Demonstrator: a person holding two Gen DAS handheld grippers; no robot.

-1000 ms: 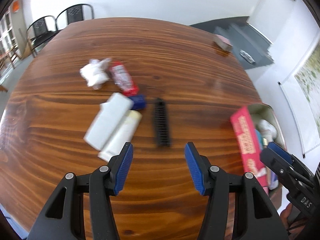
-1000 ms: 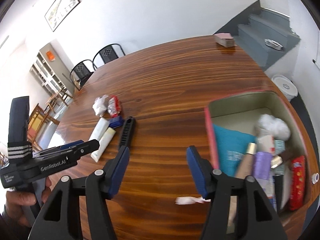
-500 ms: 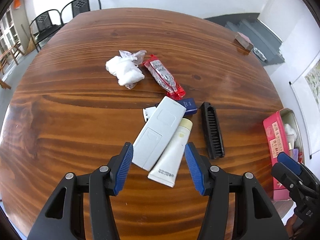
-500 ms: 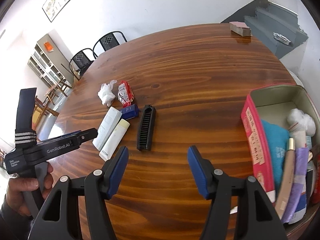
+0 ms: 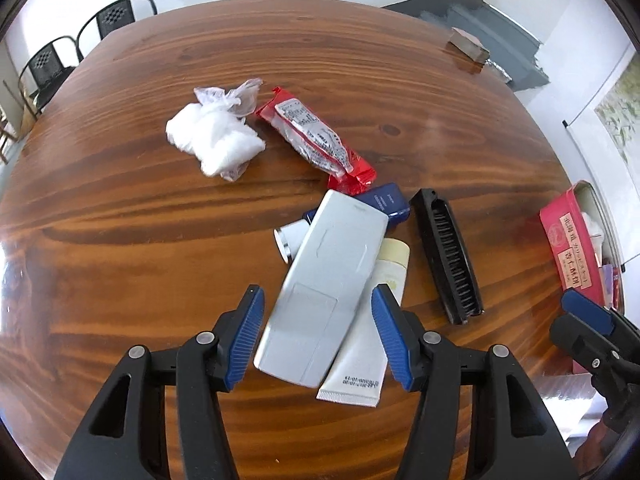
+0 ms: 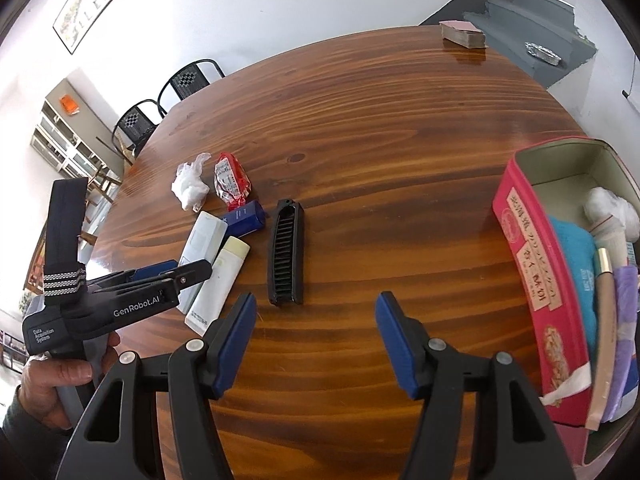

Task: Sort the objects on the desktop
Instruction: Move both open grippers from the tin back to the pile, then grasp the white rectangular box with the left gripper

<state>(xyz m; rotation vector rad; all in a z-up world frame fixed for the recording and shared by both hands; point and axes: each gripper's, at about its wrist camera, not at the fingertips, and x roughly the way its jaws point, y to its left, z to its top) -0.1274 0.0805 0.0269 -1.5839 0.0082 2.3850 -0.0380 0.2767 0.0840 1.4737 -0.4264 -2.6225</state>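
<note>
A grey remote (image 5: 336, 248) lies face down across a white tube (image 5: 372, 344) and a small blue box (image 5: 386, 200) on the wooden table (image 5: 120, 240). My left gripper (image 5: 318, 292) hangs just over the remote's near end; its jaws are opening and the pads stand clear of the remote's sides. A black comb (image 6: 286, 256) lies right of the pile. My right gripper (image 6: 316, 300) is open with nothing in it, over bare wood just short of the comb. A red tin (image 6: 532, 264) with several items inside stands to its right.
A red snack packet (image 5: 316, 140) and a white wad in clear plastic (image 5: 214, 140) lie beyond the pile. A small block (image 6: 462, 34) sits at the table's far edge. Black chairs (image 6: 192, 80) stand behind the table. A hand (image 6: 56, 376) holds the left gripper.
The left gripper has come down and forward over the pile, so the remote now sits between its fingers. The right gripper has swung left, from the tin toward the comb.
</note>
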